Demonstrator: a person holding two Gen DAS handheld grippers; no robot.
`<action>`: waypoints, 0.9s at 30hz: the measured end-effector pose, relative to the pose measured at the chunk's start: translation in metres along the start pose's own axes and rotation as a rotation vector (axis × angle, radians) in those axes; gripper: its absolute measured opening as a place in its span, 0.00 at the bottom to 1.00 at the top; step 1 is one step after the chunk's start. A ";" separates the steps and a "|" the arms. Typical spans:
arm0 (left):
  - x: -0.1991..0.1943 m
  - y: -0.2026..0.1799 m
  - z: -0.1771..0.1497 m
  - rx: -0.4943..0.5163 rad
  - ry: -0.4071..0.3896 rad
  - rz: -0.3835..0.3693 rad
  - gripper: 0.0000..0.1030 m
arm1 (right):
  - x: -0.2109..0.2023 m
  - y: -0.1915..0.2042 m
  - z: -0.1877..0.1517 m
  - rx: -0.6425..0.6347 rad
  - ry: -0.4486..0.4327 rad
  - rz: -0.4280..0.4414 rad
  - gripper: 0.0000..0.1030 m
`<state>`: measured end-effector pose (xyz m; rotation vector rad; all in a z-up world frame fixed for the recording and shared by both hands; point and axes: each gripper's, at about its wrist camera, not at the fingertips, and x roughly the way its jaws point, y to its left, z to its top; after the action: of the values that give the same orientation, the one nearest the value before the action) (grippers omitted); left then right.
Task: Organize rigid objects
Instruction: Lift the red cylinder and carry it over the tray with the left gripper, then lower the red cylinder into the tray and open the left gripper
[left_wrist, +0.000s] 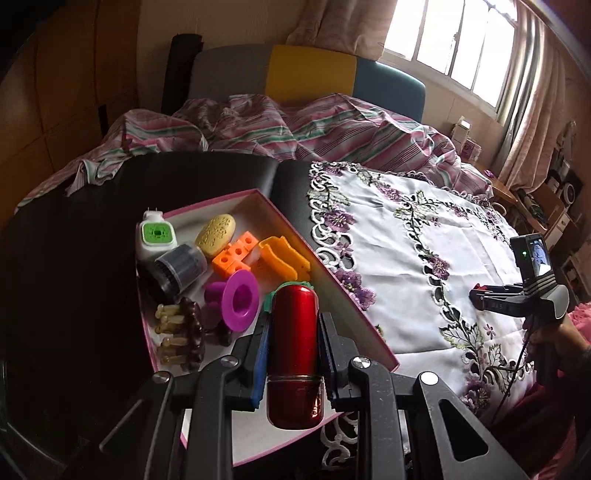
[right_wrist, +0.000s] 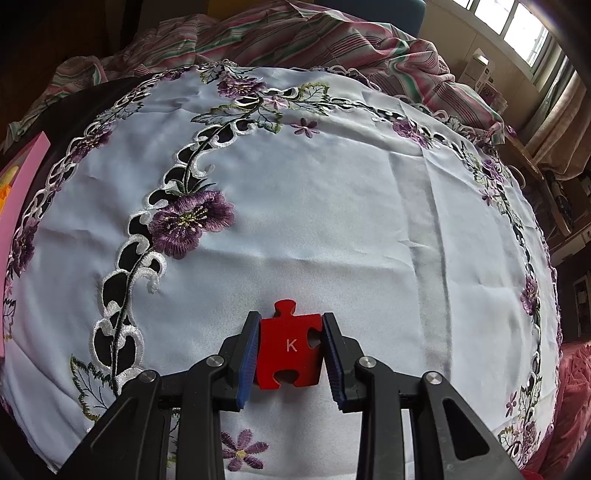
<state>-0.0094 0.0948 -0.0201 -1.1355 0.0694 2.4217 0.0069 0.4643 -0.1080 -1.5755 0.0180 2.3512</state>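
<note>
- Step in hand: loading the box. Left hand-held gripper (left_wrist: 291, 354) is clamped on a red metal canister (left_wrist: 294, 354), carried lengthwise between the blue pads (left_wrist: 260, 363) over the near end of the pink-rimmed box (left_wrist: 306, 243).
- Box already holds, far to near: white/green plug-in unit (left_wrist: 157, 236), yellow oval piece (left_wrist: 216, 235), orange blocks (left_wrist: 236, 256), orange curved piece (left_wrist: 284, 260), dark ribbed cap (left_wrist: 181, 267), purple funnel-shaped piece (left_wrist: 240, 299), brown beaded comb (left_wrist: 183, 330).
- Right hand-held gripper (right_wrist: 291, 349) grips a red jigsaw piece (right_wrist: 290, 350) marked K by its side edges, low over the cloth at the right. Can't tell if the piece rests on the cloth or is just clear of it.
- Next move, my read: lower the canister into the free white floor at the near end of the box, clear of the purple piece and of a green item that shows just past the canister's far end, then let go. It's round, so lay it along a wall or it'll likely roll.
- After that the jigsaw piece probably goes left into the same box; it's thin, so keep it level.
- Surface: dark worktop (left_wrist: 74, 258) with a white embroidered cloth (left_wrist: 406, 236), purple flowers and cutwork, on the right half; box sits on the left half, its right edge near the cloth border.
- Room: bed with striped bedding (left_wrist: 295, 129) beyond, multicolour headboard (left_wrist: 310, 74), bright window (left_wrist: 454, 40) with curtains far right, cluttered shelves at the right edge.
</note>
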 end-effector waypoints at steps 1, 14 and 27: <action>0.001 0.003 -0.001 -0.011 0.007 -0.004 0.24 | 0.000 0.002 0.000 -0.009 -0.002 -0.008 0.31; 0.013 0.043 -0.020 -0.073 0.039 0.062 0.24 | -0.004 0.024 -0.001 -0.147 -0.031 -0.137 0.31; 0.018 0.047 -0.029 -0.069 0.066 0.100 0.24 | -0.038 0.051 0.000 -0.277 -0.226 -0.211 0.31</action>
<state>-0.0192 0.0529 -0.0595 -1.2706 0.0656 2.4912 0.0069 0.4064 -0.0815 -1.3348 -0.5192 2.4231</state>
